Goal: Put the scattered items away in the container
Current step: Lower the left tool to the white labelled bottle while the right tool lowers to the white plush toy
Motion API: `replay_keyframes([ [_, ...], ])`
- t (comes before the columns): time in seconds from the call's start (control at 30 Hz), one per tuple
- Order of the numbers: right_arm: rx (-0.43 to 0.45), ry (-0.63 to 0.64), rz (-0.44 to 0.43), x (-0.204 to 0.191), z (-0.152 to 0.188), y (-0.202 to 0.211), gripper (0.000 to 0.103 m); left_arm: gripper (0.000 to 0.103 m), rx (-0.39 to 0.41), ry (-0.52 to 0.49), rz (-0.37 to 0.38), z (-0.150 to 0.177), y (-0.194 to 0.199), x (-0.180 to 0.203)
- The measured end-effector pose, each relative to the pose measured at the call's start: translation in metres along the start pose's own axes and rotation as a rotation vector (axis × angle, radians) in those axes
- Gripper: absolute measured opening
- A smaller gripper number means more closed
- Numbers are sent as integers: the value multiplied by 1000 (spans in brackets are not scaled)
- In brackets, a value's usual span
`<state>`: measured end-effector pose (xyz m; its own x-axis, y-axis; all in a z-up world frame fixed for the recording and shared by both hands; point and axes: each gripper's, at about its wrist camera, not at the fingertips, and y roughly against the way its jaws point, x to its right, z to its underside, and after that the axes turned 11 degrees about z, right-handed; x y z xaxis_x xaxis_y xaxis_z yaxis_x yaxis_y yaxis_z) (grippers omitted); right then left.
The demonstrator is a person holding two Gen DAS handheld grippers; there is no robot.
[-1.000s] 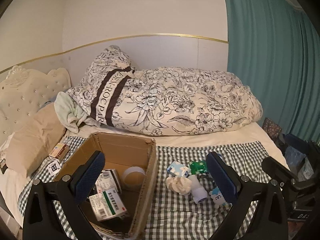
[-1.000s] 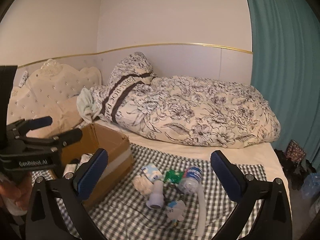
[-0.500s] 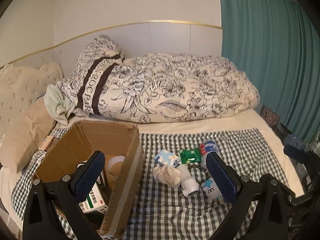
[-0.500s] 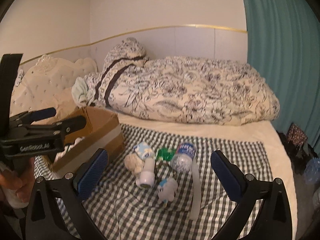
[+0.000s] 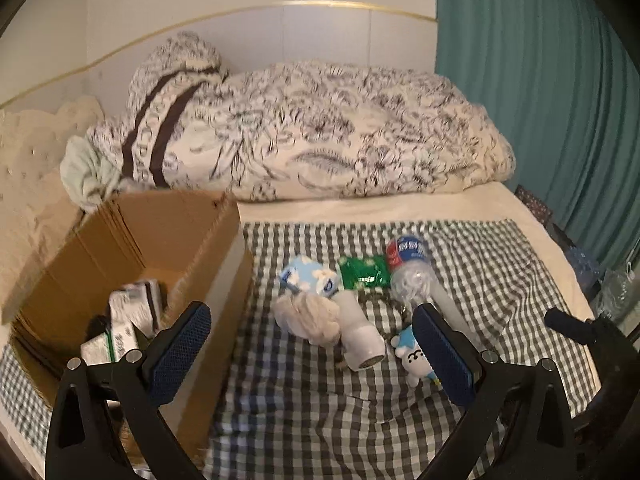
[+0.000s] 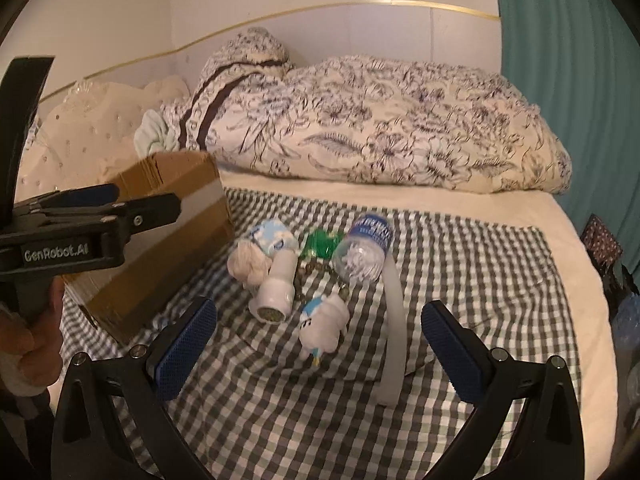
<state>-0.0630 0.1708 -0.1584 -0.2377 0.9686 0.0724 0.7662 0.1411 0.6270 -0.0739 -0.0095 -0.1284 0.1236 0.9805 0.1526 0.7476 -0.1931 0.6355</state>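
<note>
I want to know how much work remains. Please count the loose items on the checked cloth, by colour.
White or cream: 4 - plush toy, shower head, curved strip, fabric ball
Blue and white: 1 - tissue pack
Green: 1 - packet
Clear with blue label: 1 - bottle
Total: 7

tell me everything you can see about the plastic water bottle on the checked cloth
The water bottle is clear, crinkled plastic with a blue, red and white label round the end away from the cameras. It looks empty and lies on its side on the checked cloth, base toward the cameras. The green packet lies beside it, seemingly touching, and a long white strip runs out from under its base. No gripper touches it.
</note>
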Motion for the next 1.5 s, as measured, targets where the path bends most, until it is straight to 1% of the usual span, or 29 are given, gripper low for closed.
replay_keyframes([
  [0.13,-44,1,-15,-1,11,-20,103,100,-52,38,20,9,-22,-7],
  [0.27,-67,-5,-27,-1,17,-36,103,96,-101,60,45,14,-41,-11],
  [0.5,-126,-6,-46,-2,28,-62,90,96,-161,12,50,23,-71,0],
  [0.57,-135,-5,-43,-1,30,-68,87,93,-182,14,54,26,-80,0],
  [0.6,-141,-3,-43,-1,31,-71,85,90,-194,15,55,28,-85,0],
  [0.67,-151,0,-43,-2,32,-79,81,87,-215,15,59,30,-94,0],
  [0.73,-175,-3,-45,-4,36,-90,65,82,-236,17,64,33,-103,0],
  [0.8,-213,-12,-53,-4,41,-101,58,80,-256,23,72,34,-112,0],
  [0.83,-223,-17,-58,-5,42,-106,58,80,-263,27,78,35,-115,0],
  [1.0,-212,-21,-44,-5,44,-112,58,80,-289,30,88,37,-129,3],
  [1.17,-213,-28,-54,-5,42,-118,58,80,-309,32,89,41,-142,3],
  [1.3,-232,-41,-66,-6,44,-128,58,80,-324,47,100,45,-152,0],
  [1.5,-230,-35,-57,-8,44,-133,58,80,-341,46,81,48,-161,1],
])
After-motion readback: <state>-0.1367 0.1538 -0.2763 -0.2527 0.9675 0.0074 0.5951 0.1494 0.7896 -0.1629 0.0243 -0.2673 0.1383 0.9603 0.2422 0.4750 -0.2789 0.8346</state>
